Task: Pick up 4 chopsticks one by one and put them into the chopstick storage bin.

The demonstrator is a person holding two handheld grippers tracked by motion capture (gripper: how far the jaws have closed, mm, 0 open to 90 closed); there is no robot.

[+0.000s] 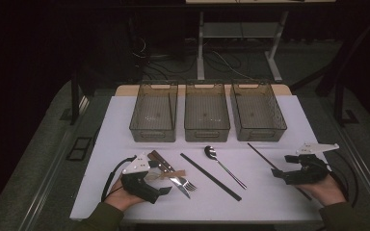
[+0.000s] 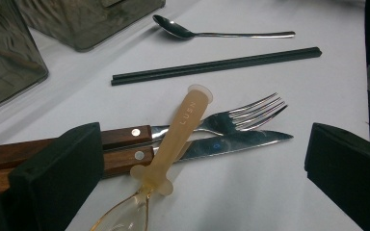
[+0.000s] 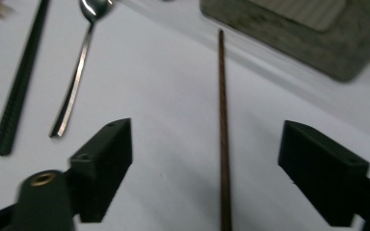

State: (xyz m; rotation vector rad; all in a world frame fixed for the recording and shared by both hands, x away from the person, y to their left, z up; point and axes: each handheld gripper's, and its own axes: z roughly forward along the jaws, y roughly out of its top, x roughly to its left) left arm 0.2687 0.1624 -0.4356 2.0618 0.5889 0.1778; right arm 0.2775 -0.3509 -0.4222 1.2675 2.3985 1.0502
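A: Chopstick [image 3: 223,144] between the jaws, that's the picture at the near right. The right gripper [image 1: 280,174] hangs over the thin dark stick lying alone on the white table [image 1: 270,202], jaws apart, nothing gripped.

B: And the stick runs straight up the gap in the right gripper view, a bit off centre. I'd say centre it first, then come down level so both pads meet it together. It's thin; a lopsided squeeze could roll it away.

A: Near left, the left gripper [image 1: 166,191] rests wide open, empty, beside a heap: fork [image 2: 250,113], knife [image 2: 231,144], an amber plastic spoon [image 2: 180,139] across both.

B: Middle ground, a black chopstick pair [image 2: 217,65] and a steel spoon [image 2: 212,32], well apart from the work.

A: Far side, three clear bins [image 1: 207,115] in a row, all empty.

B: Likely one is the stick's home. Grip near its middle so it won't tip.
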